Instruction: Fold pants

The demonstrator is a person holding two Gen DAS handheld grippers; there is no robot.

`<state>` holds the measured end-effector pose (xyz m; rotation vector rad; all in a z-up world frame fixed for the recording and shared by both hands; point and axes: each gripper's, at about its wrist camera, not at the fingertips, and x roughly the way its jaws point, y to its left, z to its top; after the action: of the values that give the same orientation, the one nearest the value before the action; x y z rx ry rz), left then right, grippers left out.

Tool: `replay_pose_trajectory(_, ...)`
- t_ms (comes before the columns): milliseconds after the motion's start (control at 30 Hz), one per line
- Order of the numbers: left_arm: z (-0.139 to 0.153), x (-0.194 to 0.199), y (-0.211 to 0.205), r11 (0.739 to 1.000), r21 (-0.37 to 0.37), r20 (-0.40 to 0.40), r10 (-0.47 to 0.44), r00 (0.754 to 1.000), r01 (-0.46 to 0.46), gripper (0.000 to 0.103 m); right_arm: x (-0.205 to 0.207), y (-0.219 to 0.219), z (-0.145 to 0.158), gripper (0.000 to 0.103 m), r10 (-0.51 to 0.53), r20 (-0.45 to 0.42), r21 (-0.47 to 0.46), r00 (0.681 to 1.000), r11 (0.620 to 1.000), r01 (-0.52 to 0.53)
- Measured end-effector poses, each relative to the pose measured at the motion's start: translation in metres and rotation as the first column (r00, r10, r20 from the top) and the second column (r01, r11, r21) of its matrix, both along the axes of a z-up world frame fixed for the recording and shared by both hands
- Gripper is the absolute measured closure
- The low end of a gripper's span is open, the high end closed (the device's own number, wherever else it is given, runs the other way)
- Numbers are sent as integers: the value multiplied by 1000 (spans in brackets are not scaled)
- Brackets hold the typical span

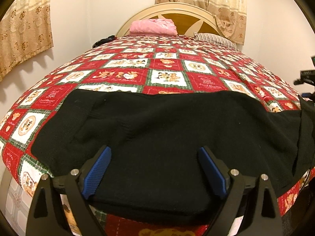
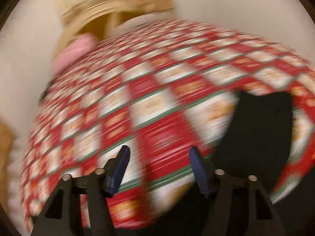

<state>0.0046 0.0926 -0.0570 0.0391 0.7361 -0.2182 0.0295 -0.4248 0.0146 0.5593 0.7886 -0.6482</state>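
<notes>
Pants (image 1: 167, 129) flat on bed quilt (image 1: 122, 74)

We're looking across a bed (image 1: 122, 74) covered in a red, white and green patchwork quilt with teddy-bear squares. At its far end we see a cream arched headboard (image 1: 173, 7), a folded pink blanket (image 1: 153, 26) and a striped pillow (image 1: 214, 38). Beige patterned curtains (image 1: 25, 25) hang against pale walls under warm light.

Right-wrist view wholly motion-smeared, quilt (image 2: 149, 106) pattern unreadable; black pants (image 1: 167, 129) cut off at right edge.
</notes>
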Motion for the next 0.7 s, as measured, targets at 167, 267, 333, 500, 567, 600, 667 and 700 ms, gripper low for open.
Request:
replay_pose_trajectory(167, 0, 1, -1, 1000, 4, -2, 7, 1000, -7, 9, 17, -22, -20, 38, -51, -197, -80, 979, 996, 36)
replay_pose_trajectory(267, -1, 1, -1, 1000, 9, 2, 9, 1000, -9, 9, 29, -18, -26, 38, -68, -293, -136, 954, 990, 29)
replay_pose_trajectory(333, -1, 1, -1, 1000, 7, 1, 9, 1000, -9, 9, 23, -23, -25, 39, -90, -271, -121, 958, 991, 59)
replay_pose_trajectory(500, -1, 1, -1, 1000, 9, 8, 7, 1000, -7, 8, -1, -33, -21, 81, -84, -252, -105, 964, 993, 59)
replay_pose_trajectory(567, -1, 0, -1, 1000, 9, 11, 6, 1000, -6, 8, -14, -41, -17, 92, -49, -200, -47, 979, 998, 40)
replay_pose_trajectory(600, -1, 0, -1, 1000, 9, 13, 6, 1000, -6, 8, -23, -46, -14, 96, -31, -153, -10, 988, 999, 30)
replay_pose_trajectory(667, -1, 0, -1, 1000, 9, 16, 6, 1000, -6, 8, -37, -53, -7, 97, -15, -64, 34, 998, 999, 17)
replay_pose_trajectory(700, -1, 0, -1, 1000, 9, 17, 6, 1000, -6, 8, -44, -53, -3, 97, -6, -28, 32, 1000, 999, 7)
